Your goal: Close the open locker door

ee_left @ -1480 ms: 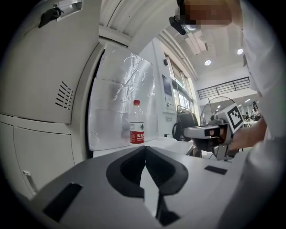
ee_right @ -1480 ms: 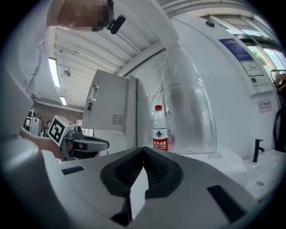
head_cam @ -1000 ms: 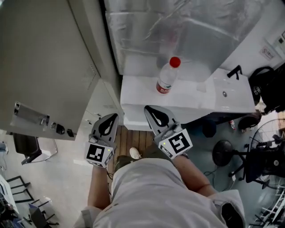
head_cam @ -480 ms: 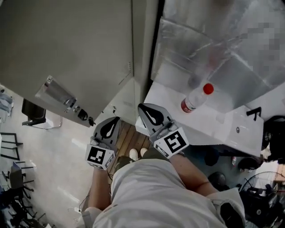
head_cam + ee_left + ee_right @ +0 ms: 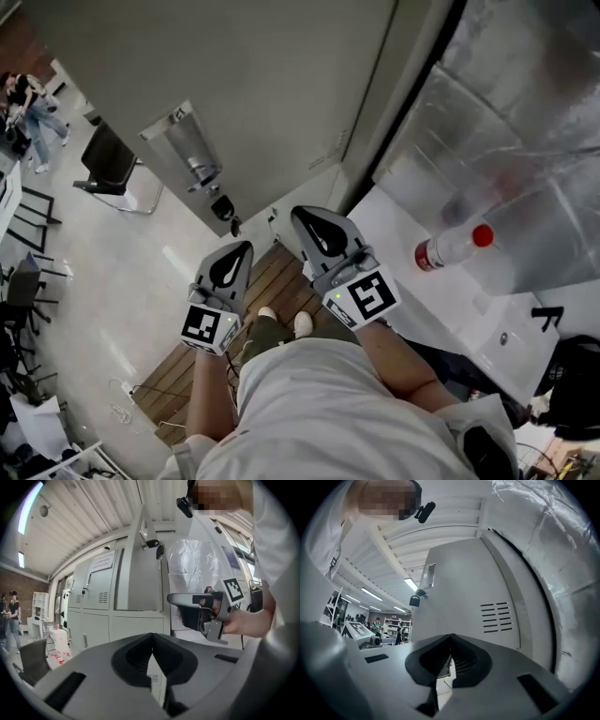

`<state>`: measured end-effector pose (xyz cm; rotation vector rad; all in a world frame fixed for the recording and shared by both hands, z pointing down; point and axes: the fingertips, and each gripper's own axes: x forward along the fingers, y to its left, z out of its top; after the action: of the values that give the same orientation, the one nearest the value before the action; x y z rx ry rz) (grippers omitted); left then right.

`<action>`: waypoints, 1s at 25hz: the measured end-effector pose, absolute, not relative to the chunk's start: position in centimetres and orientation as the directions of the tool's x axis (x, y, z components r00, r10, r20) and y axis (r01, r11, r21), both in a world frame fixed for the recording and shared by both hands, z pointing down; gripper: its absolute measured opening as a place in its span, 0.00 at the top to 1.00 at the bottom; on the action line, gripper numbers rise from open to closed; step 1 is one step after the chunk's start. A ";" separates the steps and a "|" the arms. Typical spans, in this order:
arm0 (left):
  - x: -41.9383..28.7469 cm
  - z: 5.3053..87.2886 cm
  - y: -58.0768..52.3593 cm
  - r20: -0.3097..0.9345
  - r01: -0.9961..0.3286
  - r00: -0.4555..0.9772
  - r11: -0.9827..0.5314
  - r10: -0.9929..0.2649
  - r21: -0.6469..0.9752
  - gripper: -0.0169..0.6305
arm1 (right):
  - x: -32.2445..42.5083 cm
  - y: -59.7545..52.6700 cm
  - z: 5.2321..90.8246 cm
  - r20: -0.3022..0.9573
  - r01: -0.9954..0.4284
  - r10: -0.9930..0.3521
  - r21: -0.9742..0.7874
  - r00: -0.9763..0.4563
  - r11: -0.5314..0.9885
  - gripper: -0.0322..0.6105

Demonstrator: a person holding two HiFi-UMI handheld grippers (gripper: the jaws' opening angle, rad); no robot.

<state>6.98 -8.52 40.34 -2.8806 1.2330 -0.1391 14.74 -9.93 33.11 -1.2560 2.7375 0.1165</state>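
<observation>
The open grey locker door [image 5: 262, 84] fills the top of the head view, with a metal handle [image 5: 187, 155] and a hanging lock [image 5: 222, 208] on its face. My left gripper [image 5: 242, 251] and right gripper [image 5: 305, 220] are held side by side just below the door's lower edge, apart from it, both shut and empty. In the right gripper view the shut jaws point at the door [image 5: 459, 588], close to its vent slots [image 5: 494, 617], handle [image 5: 429, 576] and lock [image 5: 415, 600]. In the left gripper view the door [image 5: 140, 573] stands edge-on, with the right gripper [image 5: 187, 606] beside it.
A plastic bottle with a red cap [image 5: 455, 247] lies on a white table [image 5: 412, 300] at the right, under a plastic-wrapped bulk [image 5: 525, 122]. A row of shut lockers [image 5: 93, 588] stands to the left. A black chair [image 5: 108, 169] and people [image 5: 33, 112] are at far left.
The head view has swung left: the door now fills the top and the bottle and table have slid to the right. Both grippers stay shut, held in front of the body.
</observation>
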 end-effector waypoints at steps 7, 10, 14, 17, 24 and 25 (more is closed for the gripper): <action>2.0 39.8 -8.1 0.066 -0.809 0.584 -0.587 -0.809 -0.034 0.97 | 11.9 -10.0 32.7 -0.141 -0.705 -0.694 0.043 -0.706 0.708 0.90; 0.3 39.8 -7.9 0.072 -0.822 0.565 -0.568 -0.822 -0.039 0.97 | 11.3 -10.2 32.7 -0.145 -0.709 -0.698 0.035 -0.701 0.704 0.89; -1.6 39.7 -7.6 0.084 -0.824 0.560 -0.565 -0.824 -0.048 0.97 | 10.8 -10.1 33.3 -0.138 -0.725 -0.715 0.036 -0.685 0.688 0.88; -2.5 39.7 -7.7 0.090 -0.822 0.562 -0.568 -0.822 -0.048 0.97 | 11.1 -10.4 33.8 -0.133 -0.745 -0.736 0.028 -0.664 0.667 0.88; -5.1 40.0 -8.2 0.088 -0.811 0.579 -0.584 -0.811 -0.045 0.97 | 10.9 -11.6 34.0 -0.125 -0.789 -0.780 0.045 -0.614 0.613 0.89; -5.5 40.1 -8.3 0.087 -0.809 0.581 -0.586 -0.809 -0.042 0.97 | 10.8 -11.8 34.0 -0.122 -0.794 -0.785 0.049 -0.607 0.606 0.89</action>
<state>-5.45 -8.30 40.08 -2.7947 1.4308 -0.1518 10.82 -11.82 34.04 -1.3479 2.7356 0.1504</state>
